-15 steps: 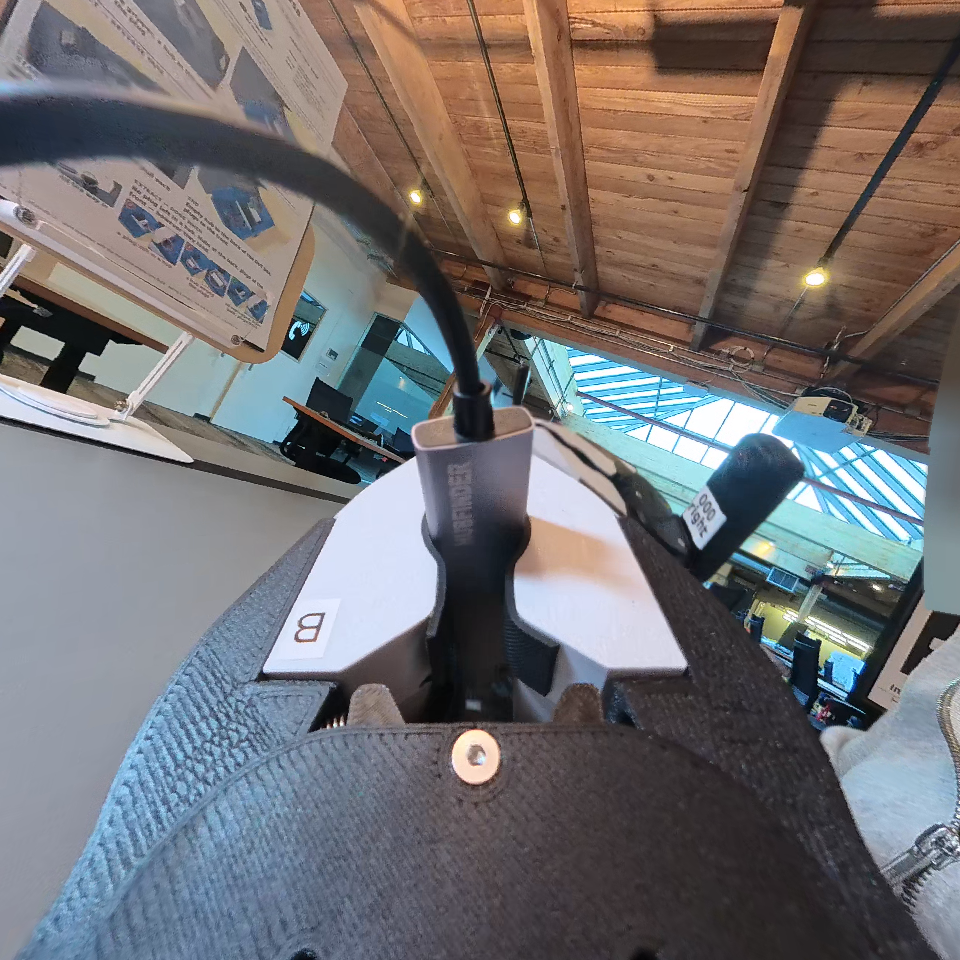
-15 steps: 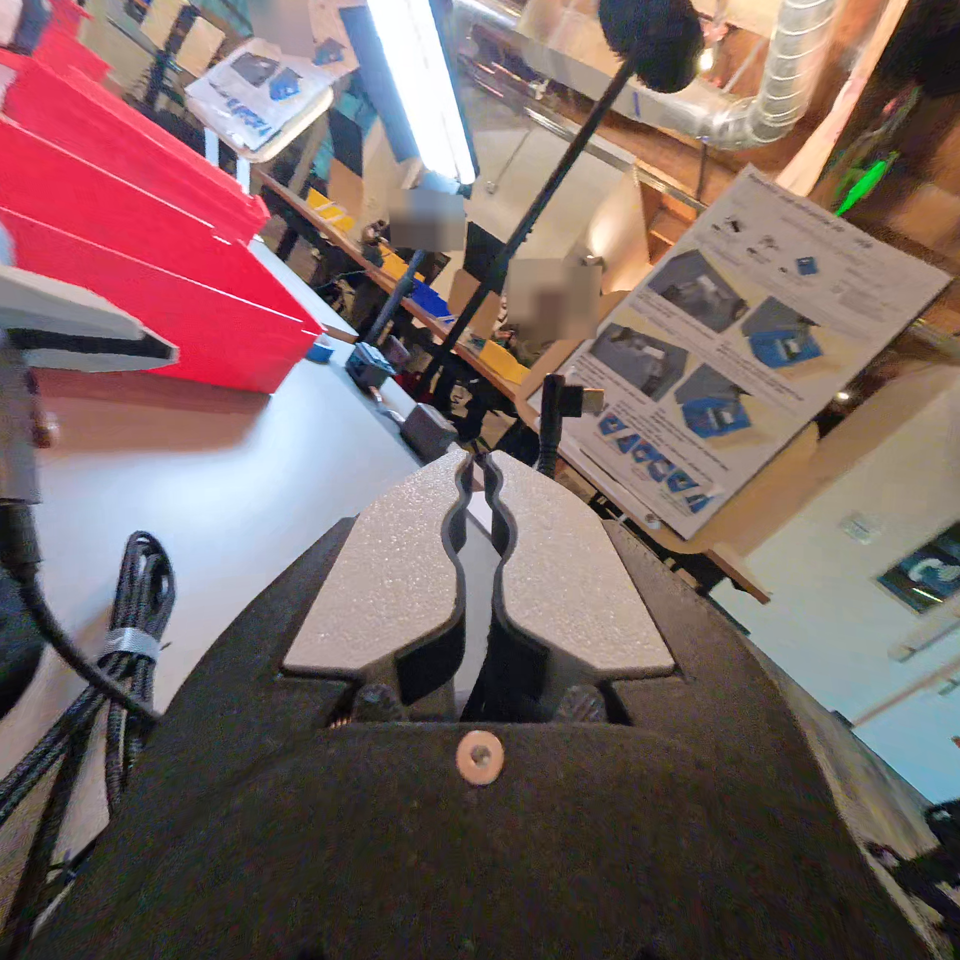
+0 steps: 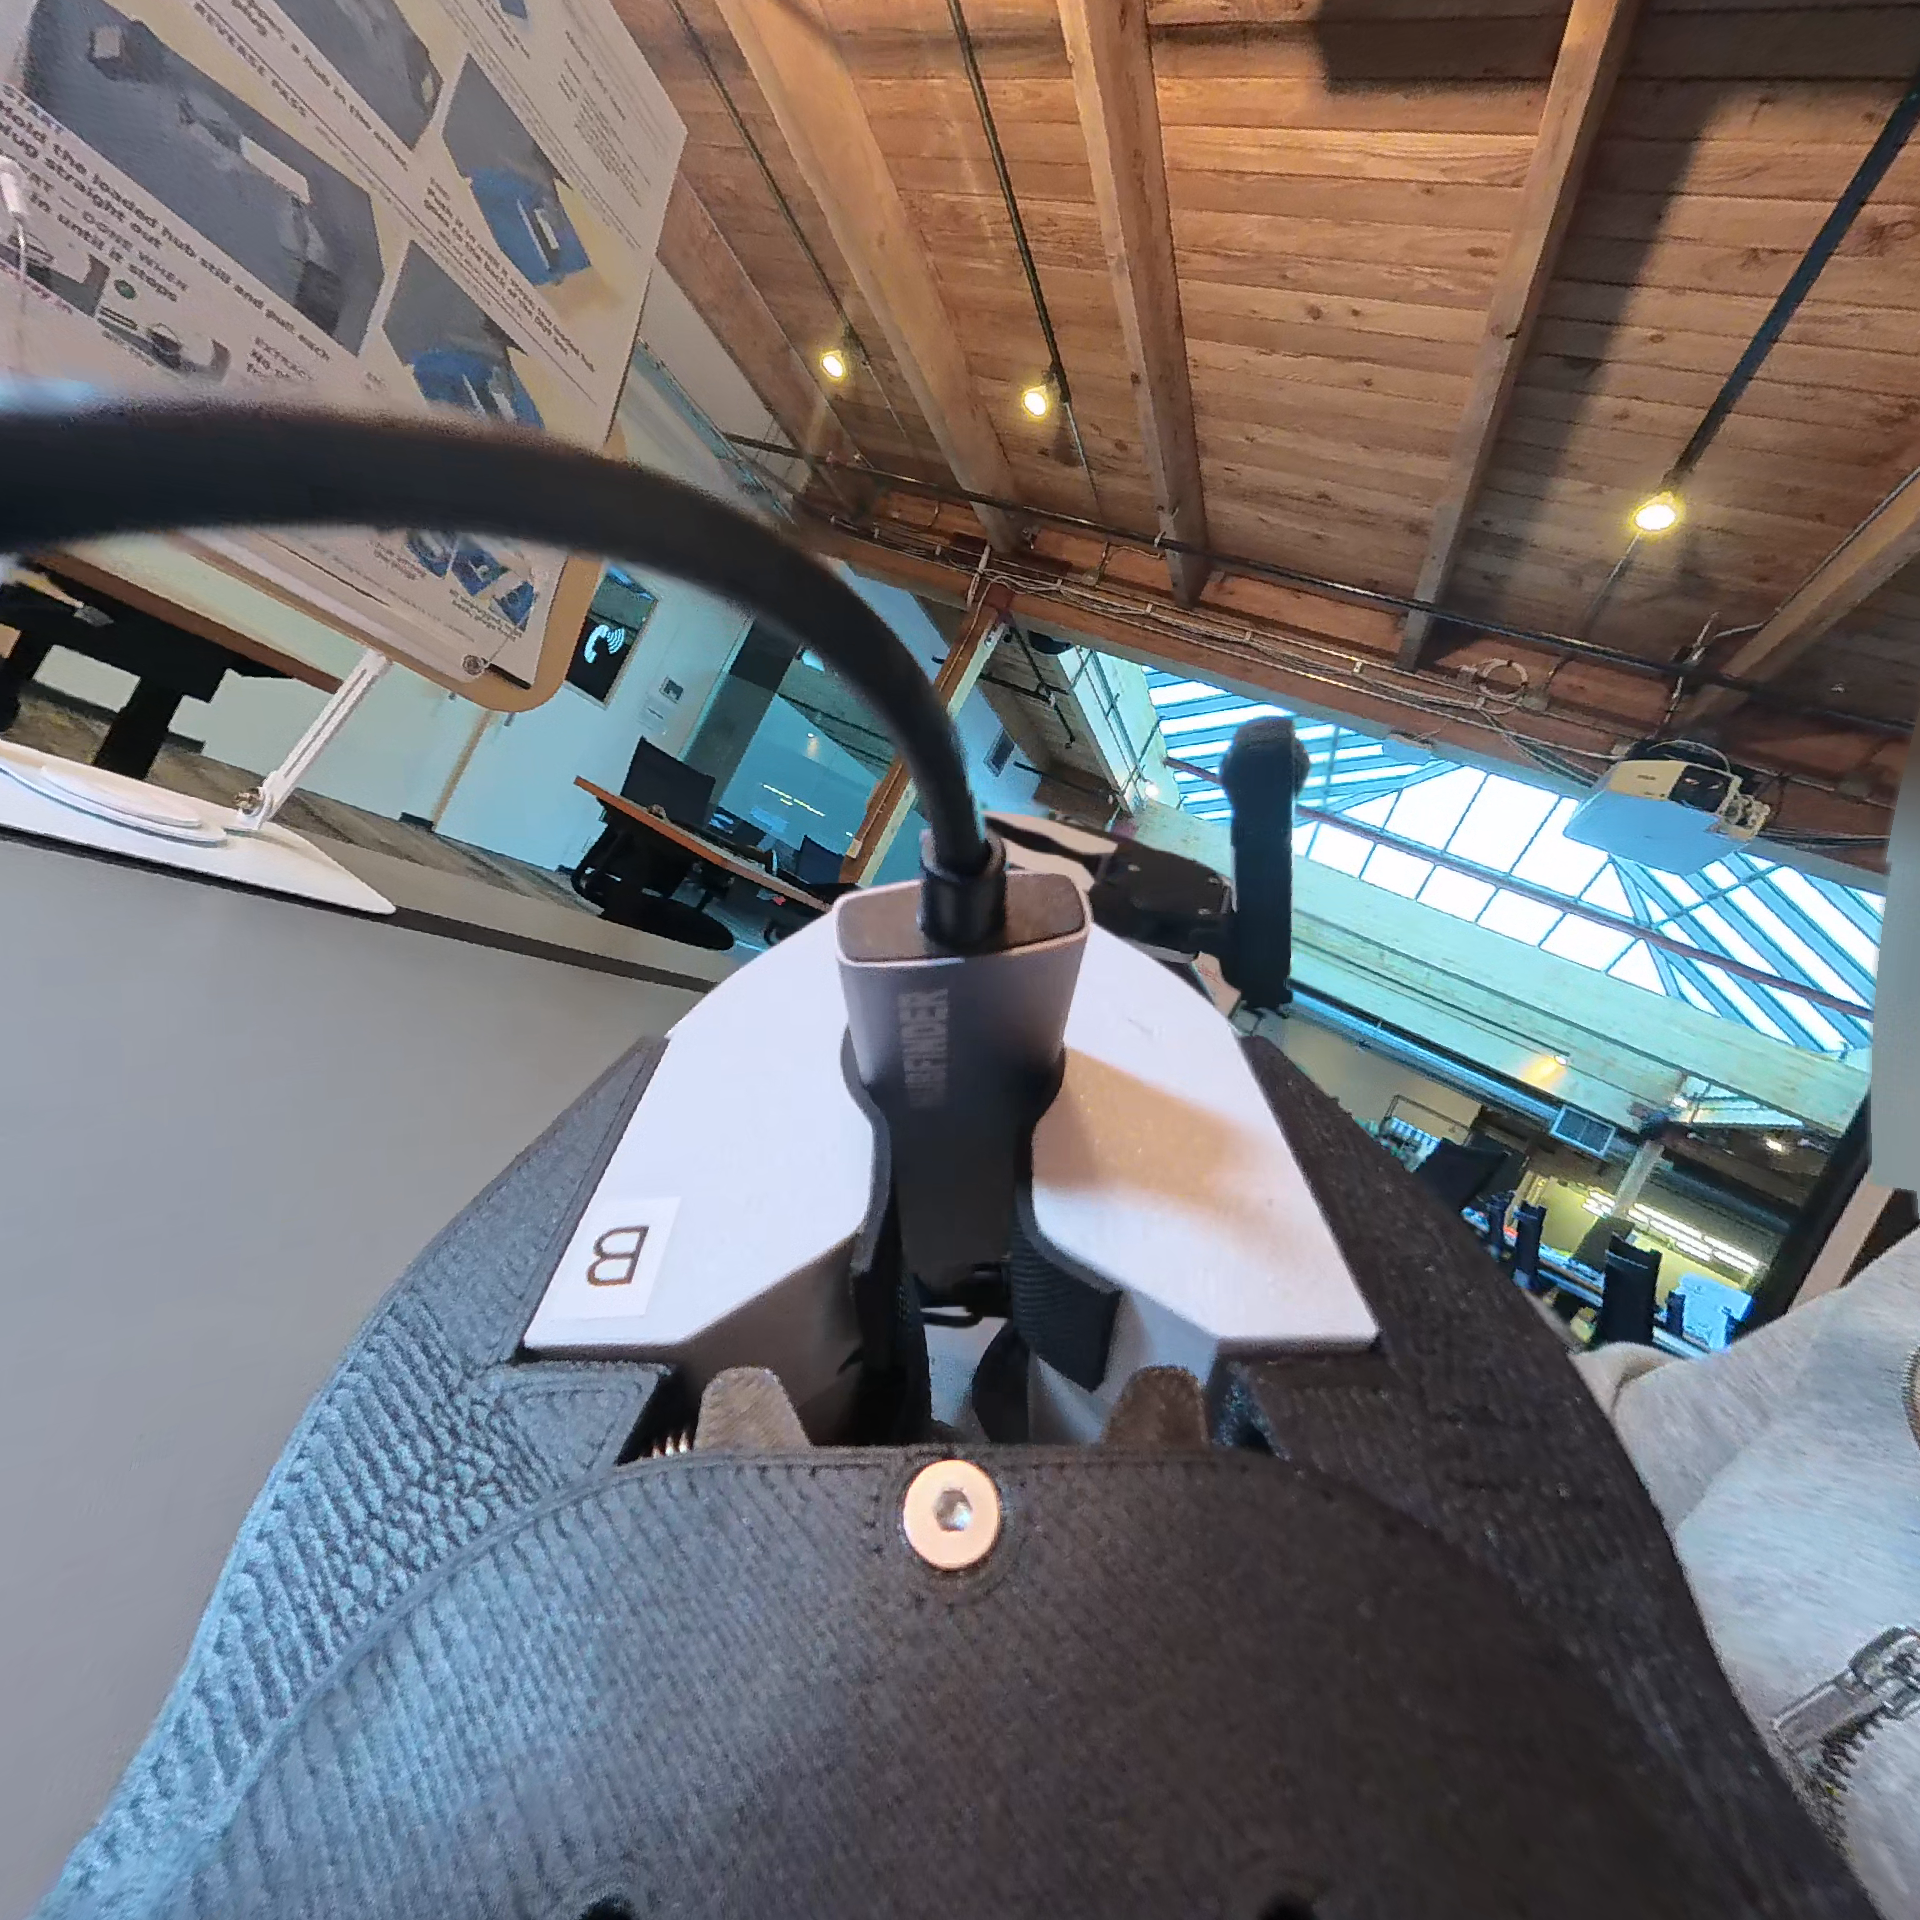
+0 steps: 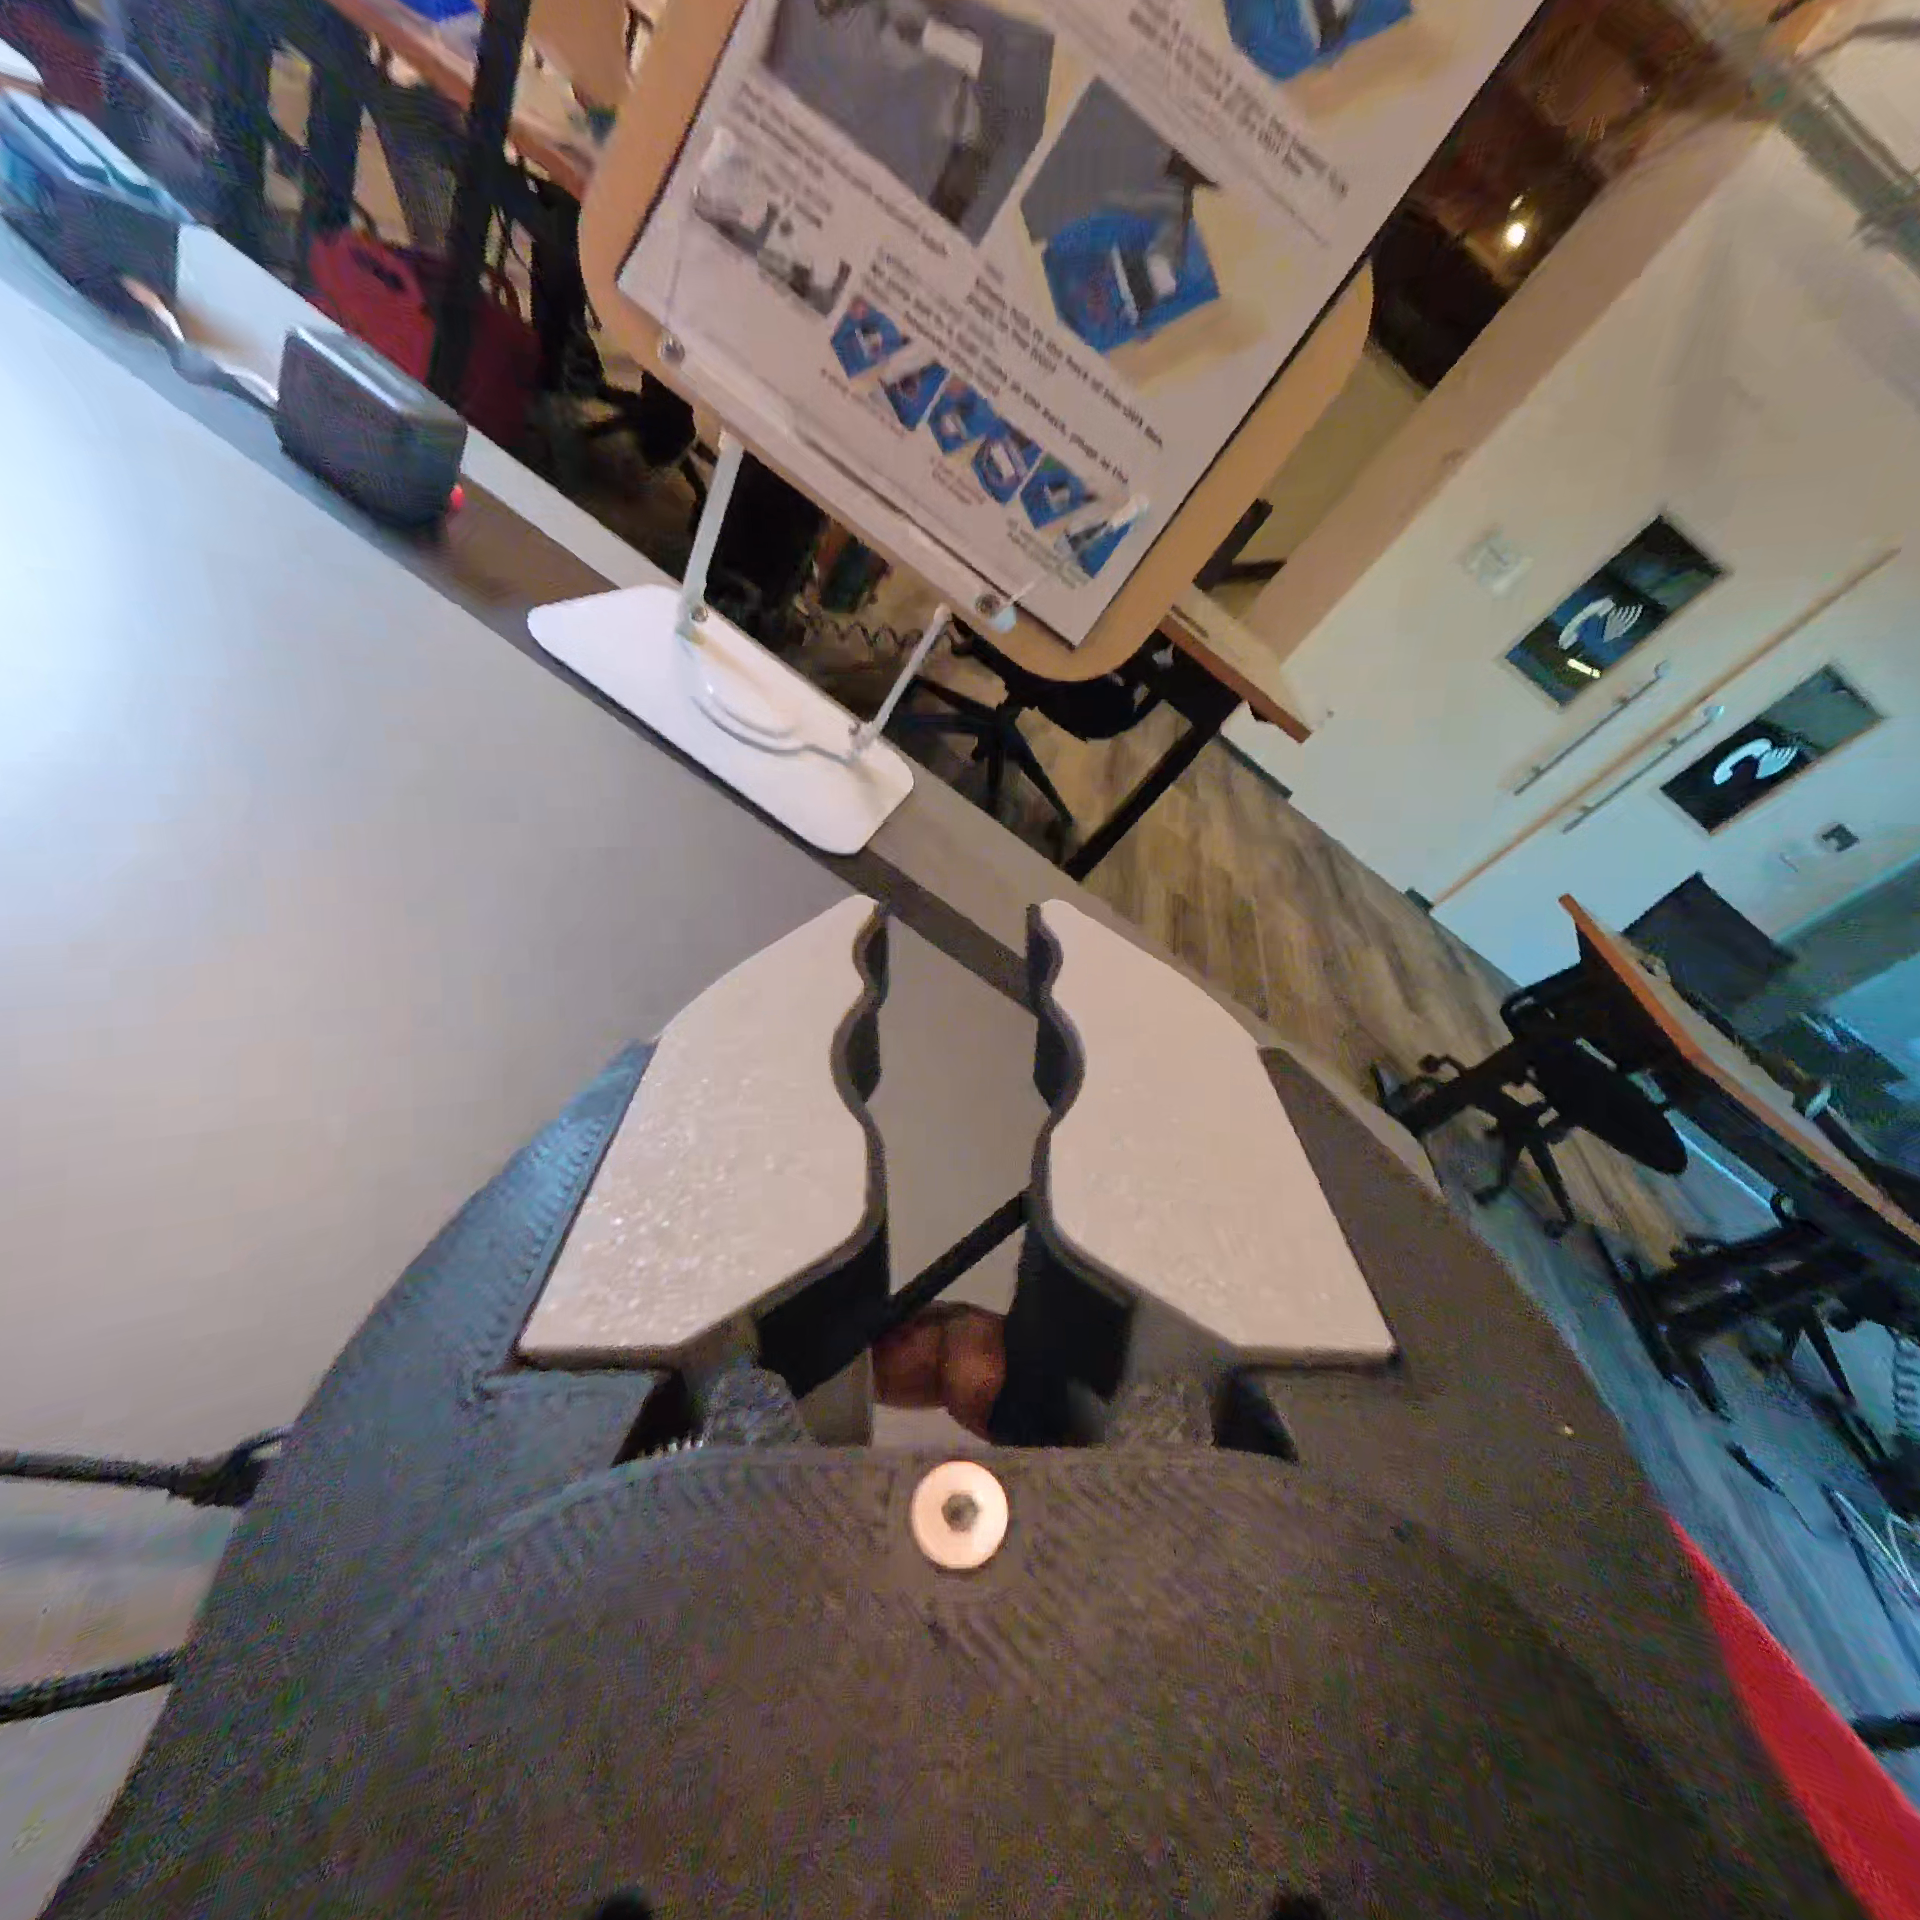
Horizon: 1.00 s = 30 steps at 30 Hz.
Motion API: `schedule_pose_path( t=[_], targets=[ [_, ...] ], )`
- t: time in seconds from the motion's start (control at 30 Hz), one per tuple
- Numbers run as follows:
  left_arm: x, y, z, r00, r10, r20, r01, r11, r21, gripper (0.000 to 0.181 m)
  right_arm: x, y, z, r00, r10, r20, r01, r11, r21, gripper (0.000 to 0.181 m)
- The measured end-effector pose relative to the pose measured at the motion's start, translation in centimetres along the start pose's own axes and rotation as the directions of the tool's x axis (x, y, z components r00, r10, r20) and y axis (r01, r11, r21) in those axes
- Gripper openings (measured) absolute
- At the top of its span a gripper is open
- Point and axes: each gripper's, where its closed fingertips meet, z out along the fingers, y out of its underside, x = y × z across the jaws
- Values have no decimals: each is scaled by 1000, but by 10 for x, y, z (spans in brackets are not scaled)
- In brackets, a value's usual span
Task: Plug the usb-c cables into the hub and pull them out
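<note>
Grey hub (image 3: 956, 1049) pinched lengthwise between left gripper (image 3: 961, 997) fingers, black cable (image 3: 582, 499) plugged in its far end, right gripper (image 4: 956, 935) fingers spread, empty

We see the hub (image 3: 956, 1049) between the left gripper's (image 3: 961, 997) jaws, a cable (image 3: 520, 499) arching leftward from its far end. Beyond the right gripper (image 4: 956, 935), a stand (image 4: 717, 707) sits at the surface's (image 4: 260, 831) far edge.

Bright skylight glare, warm ceiling spots, fisheye edges, motion-blurred right view
</note>
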Motion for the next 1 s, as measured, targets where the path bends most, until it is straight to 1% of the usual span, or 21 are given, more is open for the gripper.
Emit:
schedule_pose_path(
  t=[0.03,0.1,0.17,0.23,0.33,0.37,0.5,0.57,0.6,0.63,0.7,0.77,0.8,0.87,0.93,1.0],
  targets=[
    [0,1,0,1000,8,5,-8,1000,-3,18,0,6,0,1000,-8,-4,8,999,-43,36],
    [0,1,1,1000,18,7,-18,1000,-8,17,5,11,-5,999,-19,-41,15,996,-87,45],
    [0,1,0,1000,16,4,-16,1000,-6,18,13,9,-14,996,-2,-87,-5,997,-82,54],
    [1,1,0,1000,13,1,-13,1000,-4,18,19,-1,-27,993,39,-111,-43,998,-35,56],
    [1,1,0,1000,20,0,-20,1000,-8,17,33,-21,-49,982,118,-144,-107,991,83,49],
    [1,1,0,1000,20,0,-20,1000,-6,17,38,-24,-55,980,132,-152,-117,988,104,47],
    [1,0,0,1000,18,-3,-18,1000,0,18,66,-17,-61,970,185,-157,-174,981,81,48],
    [2,1,0,1000,21,-8,-21,1000,-5,18,69,-12,-60,963,253,-97,-247,966,69,53],
    [2,1,0,1000,22,-7,-22,1000,-7,18,70,-10,-60,956,287,-65,-284,957,55,65],
    [1,1,0,1000,23,-1,-23,1000,-8,18,73,-6,-60,950,308,-57,-307,951,30,73],
    [-2,1,0,999,27,19,-27,1000,-5,18,83,2,-63,948,313,-63,-314,949,-8,73],
    [-1,1,0,999,32,20,-32,999,-4,17,94,0,-69,938,337,-86,-335,941,32,70],
    [-1,1,0,999,33,21,-32,999,-6,17,93,-7,-73,932,355,-67,-350,934,73,67],
    [-2,2,0,999,31,21,-31,999,-11,17,77,-27,-82,932,361,35,-362,919,154,63],
    [-1,2,0,999,33,20,-33,999,-11,17,47,-51,-92,927,331,178,-365,903,226,60],
    [-1,2,1,999,38,19,-38,999,-15,17,4,-78,-105,892,271,361,-386,874,295,56]
  ],
)
